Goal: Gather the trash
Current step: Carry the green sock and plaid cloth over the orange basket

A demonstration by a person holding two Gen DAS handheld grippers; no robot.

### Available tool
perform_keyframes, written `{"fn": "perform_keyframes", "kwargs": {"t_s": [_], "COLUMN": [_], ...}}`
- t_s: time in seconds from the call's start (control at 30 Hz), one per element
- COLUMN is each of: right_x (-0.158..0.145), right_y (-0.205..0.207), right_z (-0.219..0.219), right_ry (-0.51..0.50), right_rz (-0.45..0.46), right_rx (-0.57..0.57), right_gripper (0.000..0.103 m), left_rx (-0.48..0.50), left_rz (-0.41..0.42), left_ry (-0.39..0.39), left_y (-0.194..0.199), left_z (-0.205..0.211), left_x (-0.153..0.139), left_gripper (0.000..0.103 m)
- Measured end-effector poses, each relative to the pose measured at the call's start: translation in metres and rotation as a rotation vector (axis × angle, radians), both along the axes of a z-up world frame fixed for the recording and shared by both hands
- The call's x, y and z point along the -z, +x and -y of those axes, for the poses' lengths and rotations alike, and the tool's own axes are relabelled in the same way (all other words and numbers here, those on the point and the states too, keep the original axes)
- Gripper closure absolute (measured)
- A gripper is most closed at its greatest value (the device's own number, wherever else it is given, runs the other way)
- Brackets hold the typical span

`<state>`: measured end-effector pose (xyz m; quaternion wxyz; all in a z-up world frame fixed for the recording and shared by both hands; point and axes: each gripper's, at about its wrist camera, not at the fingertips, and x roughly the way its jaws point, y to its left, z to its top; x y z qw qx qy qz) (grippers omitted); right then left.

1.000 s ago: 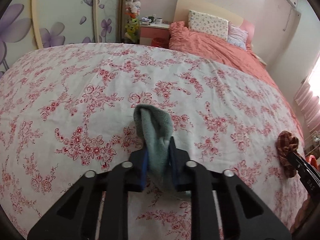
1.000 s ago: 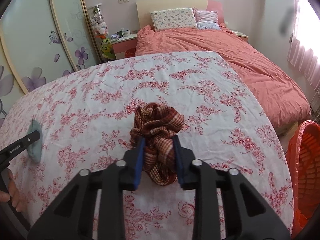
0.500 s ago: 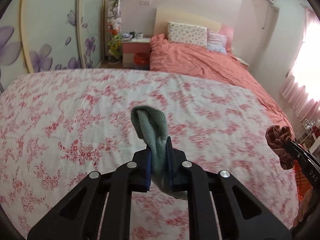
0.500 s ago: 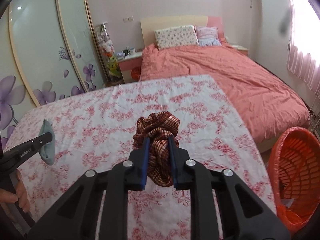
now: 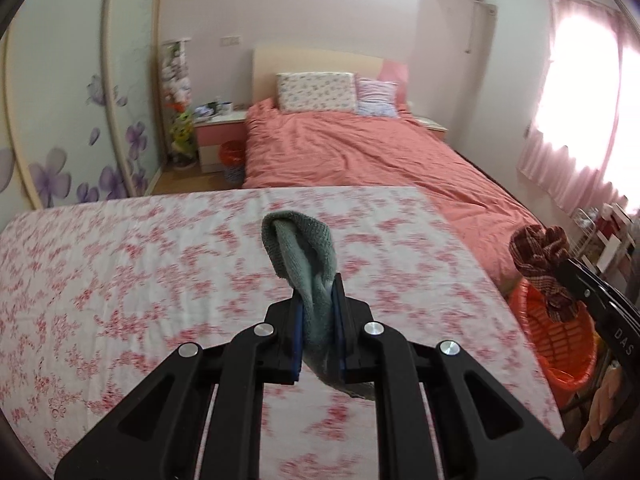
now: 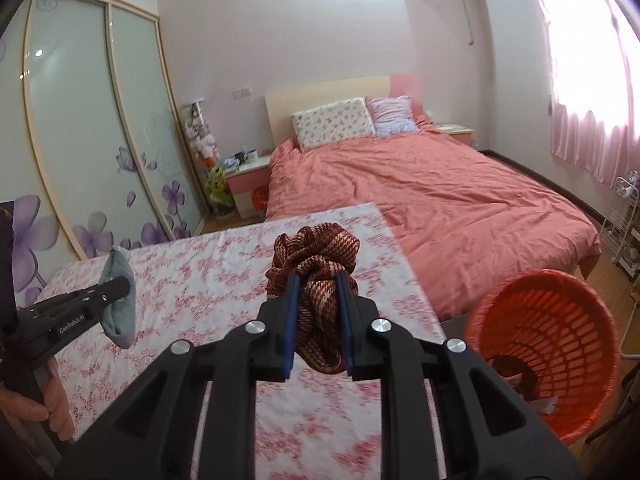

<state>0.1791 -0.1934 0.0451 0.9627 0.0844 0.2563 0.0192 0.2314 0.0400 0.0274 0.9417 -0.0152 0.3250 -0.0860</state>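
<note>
My left gripper [image 5: 317, 304] is shut on a grey-green knitted cloth [image 5: 301, 248], which sticks up between its blue pads and hangs a little below them. A bunched red-brown checked cloth [image 6: 316, 264] is clamped in my right gripper [image 6: 318, 292], also shut. Both are held in the air above the floral-covered table [image 5: 120, 272]. From the right wrist view the left gripper [image 6: 120, 292] with its grey-green cloth [image 6: 118, 304] shows at the left. In the left wrist view the checked cloth [image 5: 540, 256] hangs above an orange plastic basket [image 5: 560, 344] at the table's right end.
The orange basket [image 6: 560, 320] stands on the floor right of the table and holds some dark scraps. Beyond the table is a bed [image 6: 440, 200] with a salmon cover. A sliding wardrobe [image 6: 92, 140] lines the left wall. A person's hand [image 6: 52, 404] grips the left handle.
Both grippers have risen off the table with their cloths and swung to the right. The orange basket has come into view on the right.
</note>
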Motion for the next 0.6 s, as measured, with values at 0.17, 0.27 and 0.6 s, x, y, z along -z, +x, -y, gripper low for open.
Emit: {"fn": "perform_keyframes", "kwargs": {"t_s": [0.17, 0.27, 0.6], "right_x": [-0.011, -0.015, -0.016], "right_y": [-0.023, -0.035, -0.065], "right_z": [0.029, 0.045, 0.104], "right_ry": [0.003, 0.002, 0.004], "right_rz": [0.034, 0.052, 0.083], "right_rx": [0.048, 0.077, 0.190], "right_gripper": [0.084, 0.084, 0.084], "left_rx": [0.077, 0.123, 0.267], "left_rz": [0.022, 0.028, 0.027], "left_ry": [-0.002, -0.004, -0.016], "left_y": [-0.011, -0.017, -0.028], "left_z": [0.037, 0.060, 0.121], "left_x": [-0.010, -0.013, -0.014], "left_gripper": [0.091, 0.091, 0.091]}}
